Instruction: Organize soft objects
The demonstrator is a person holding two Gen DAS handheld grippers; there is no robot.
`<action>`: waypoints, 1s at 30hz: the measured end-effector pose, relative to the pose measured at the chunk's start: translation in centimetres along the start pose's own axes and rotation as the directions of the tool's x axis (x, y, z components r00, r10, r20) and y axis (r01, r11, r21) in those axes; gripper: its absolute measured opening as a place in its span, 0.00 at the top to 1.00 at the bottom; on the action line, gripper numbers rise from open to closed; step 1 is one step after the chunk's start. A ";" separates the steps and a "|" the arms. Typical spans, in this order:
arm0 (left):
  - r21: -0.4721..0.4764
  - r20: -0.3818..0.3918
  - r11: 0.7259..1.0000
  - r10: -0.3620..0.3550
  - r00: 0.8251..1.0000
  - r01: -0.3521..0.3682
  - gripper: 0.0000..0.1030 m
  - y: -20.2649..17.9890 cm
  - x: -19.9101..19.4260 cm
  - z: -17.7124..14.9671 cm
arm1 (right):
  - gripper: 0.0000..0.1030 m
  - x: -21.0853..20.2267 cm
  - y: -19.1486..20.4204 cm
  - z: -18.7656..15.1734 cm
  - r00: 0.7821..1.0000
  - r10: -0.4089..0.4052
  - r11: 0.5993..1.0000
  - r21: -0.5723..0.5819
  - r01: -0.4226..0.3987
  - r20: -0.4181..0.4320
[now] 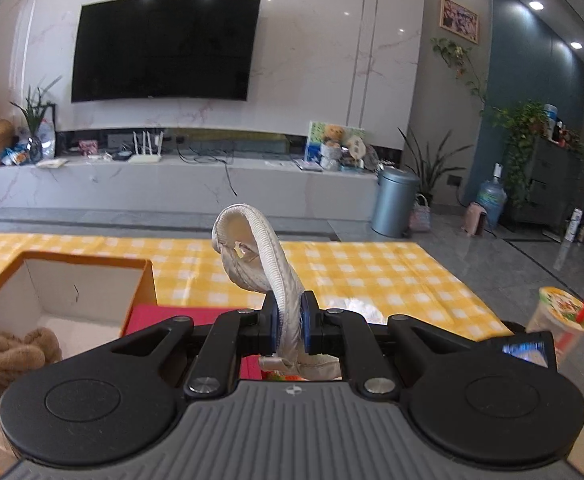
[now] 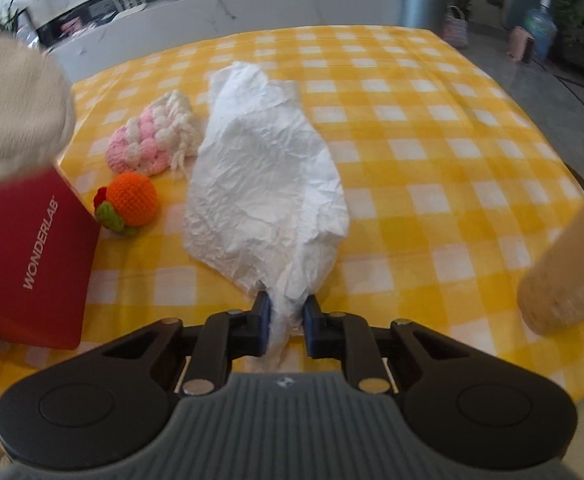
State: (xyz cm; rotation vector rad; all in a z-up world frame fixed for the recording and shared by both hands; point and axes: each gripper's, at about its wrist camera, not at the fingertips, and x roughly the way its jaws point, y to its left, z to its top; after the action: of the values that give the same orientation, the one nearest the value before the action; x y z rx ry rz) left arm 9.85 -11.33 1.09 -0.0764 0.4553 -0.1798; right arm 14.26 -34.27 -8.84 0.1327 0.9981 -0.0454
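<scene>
While the left claw (image 1: 288,322) is clenched on a cream padded fabric piece (image 1: 252,256) that arches up above its fingers, an orange-rimmed open box (image 1: 88,276) sits at far left with a tan knit item (image 1: 12,350) inside. Right wrist view, left to right: red WONDERLAB box (image 2: 32,256) at the left edge, a pink-and-white crocheted piece (image 2: 152,140) further back, a crocheted orange (image 2: 132,200) just beside the red box, then a crumpled white tissue (image 2: 264,184) spread on the yellow-checked table (image 2: 431,160). Right claw (image 2: 288,320) grips the tissue's near end, pads pressing it.
</scene>
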 end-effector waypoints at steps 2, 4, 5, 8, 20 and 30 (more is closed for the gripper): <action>0.005 -0.020 1.000 -0.011 1.000 0.011 0.88 0.3 -0.4 -1.0 | 0.85 -0.3 -0.8 0.0 1.000 -0.020 0.999 0.036 0.019 0.012; 0.015 -0.042 1.000 -0.026 0.999 0.027 0.88 0.4 -0.3 -2.1 | 0.85 0.0 -1.0 0.4 1.000 -0.030 0.998 0.059 0.030 0.003; 0.019 -0.058 0.999 -0.039 0.998 0.040 0.88 0.4 -0.2 -2.7 | 0.85 0.3 -1.2 0.5 1.000 -0.030 0.997 0.067 0.031 -0.007; 0.014 -0.114 0.997 -0.078 0.990 0.081 0.88 0.7 0.5 -4.5 | 0.85 0.9 -1.8 0.1 0.999 -0.044 0.996 0.080 0.046 -0.027; 0.063 -0.248 0.998 -0.010 0.969 0.026 0.79 0.8 4.5 -9.4 | 0.85 1.0 -1.7 0.3 0.999 -0.043 0.998 0.055 0.044 -0.026; 0.028 -0.334 0.999 0.039 0.942 -0.032 0.34 1.2 6.7 -11.6 | 0.84 1.0 -1.6 0.3 0.999 -0.044 0.998 0.041 0.045 -0.027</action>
State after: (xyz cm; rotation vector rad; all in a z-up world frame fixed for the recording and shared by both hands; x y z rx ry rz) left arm 10.81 -11.79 -12.34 -0.0149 0.7935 -0.1627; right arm 14.88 -35.86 -9.64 0.1492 1.0268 -0.1054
